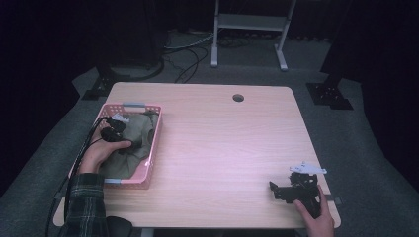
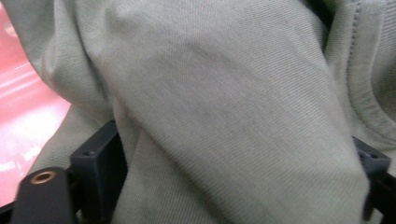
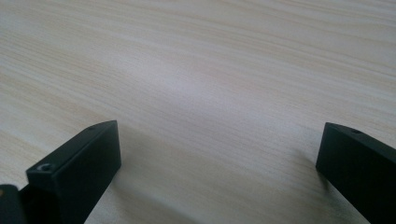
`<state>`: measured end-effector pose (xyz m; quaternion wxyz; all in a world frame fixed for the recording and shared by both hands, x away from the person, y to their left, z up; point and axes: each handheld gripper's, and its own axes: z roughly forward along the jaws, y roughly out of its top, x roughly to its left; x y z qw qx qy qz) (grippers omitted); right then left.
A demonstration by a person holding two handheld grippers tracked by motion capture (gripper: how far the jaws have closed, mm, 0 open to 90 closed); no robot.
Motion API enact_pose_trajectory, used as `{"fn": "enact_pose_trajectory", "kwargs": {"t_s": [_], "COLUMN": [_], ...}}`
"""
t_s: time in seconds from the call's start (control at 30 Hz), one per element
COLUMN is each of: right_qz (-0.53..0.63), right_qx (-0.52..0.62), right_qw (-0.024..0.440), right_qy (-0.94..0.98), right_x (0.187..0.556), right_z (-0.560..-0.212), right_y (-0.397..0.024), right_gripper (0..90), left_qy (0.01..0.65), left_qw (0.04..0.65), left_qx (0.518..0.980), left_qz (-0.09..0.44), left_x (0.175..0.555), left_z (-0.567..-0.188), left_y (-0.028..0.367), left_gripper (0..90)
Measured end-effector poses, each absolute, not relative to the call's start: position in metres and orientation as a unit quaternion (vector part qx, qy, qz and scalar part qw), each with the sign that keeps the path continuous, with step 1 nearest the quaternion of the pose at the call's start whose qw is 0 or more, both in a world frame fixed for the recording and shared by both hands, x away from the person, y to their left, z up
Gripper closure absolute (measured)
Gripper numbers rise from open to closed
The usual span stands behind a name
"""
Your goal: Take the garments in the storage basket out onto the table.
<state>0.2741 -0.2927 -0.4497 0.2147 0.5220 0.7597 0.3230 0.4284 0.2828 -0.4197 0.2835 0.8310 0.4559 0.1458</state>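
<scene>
An olive-green garment (image 1: pixel 140 127) lies bunched in a pink plastic basket (image 1: pixel 154 142) at the table's left. My left gripper (image 1: pixel 129 146) reaches down into the basket, held by a hand in a plaid sleeve. In the left gripper view a thick fold of the garment (image 2: pixel 233 102) fills the gap between the two black jaws, which stand wide apart around it; the left gripper (image 2: pixel 233 163) is open, and the pink basket wall (image 2: pixel 18 116) shows at the left. My right gripper (image 1: pixel 273 190) rests near the table's front right, open (image 3: pixel 219 154) over bare wood with nothing between its jaws.
The light wooden table (image 1: pixel 222 143) has a round cable hole (image 1: pixel 238 98) near its far edge. A metal stand (image 1: pixel 249 29) and cables lie on the dark floor beyond the table.
</scene>
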Motion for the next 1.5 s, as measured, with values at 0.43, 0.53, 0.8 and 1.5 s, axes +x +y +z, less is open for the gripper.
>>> {"fn": "enact_pose_trajectory", "kwargs": {"t_s": [0.43,0.53,0.8,1.5], "right_qz": [0.323,0.323,0.323,0.323], "right_qx": [0.522,0.522,0.522,0.522], "right_qw": [0.215,0.215,0.215,0.215], "right_qy": [0.76,0.76,0.76,0.76], "right_x": [0.274,0.274,0.274,0.274], "right_z": [-0.45,-0.45,-0.45,-0.45], "right_y": [-0.293,-0.293,-0.293,-0.293], "right_gripper": [0.0,0.0,0.0,0.0], "left_qy": [0.457,0.458,0.465,0.481], "left_qw": [0.284,0.284,0.282,0.297], "left_qx": [0.83,0.829,0.827,0.814], "left_qz": [0.148,0.149,0.146,0.131], "left_x": [0.426,0.426,0.425,0.422], "left_z": [-0.415,-0.415,-0.412,-0.402], "left_y": [0.284,0.284,0.284,0.286], "left_gripper": [35.4,36.5,46.5,46.9]}}
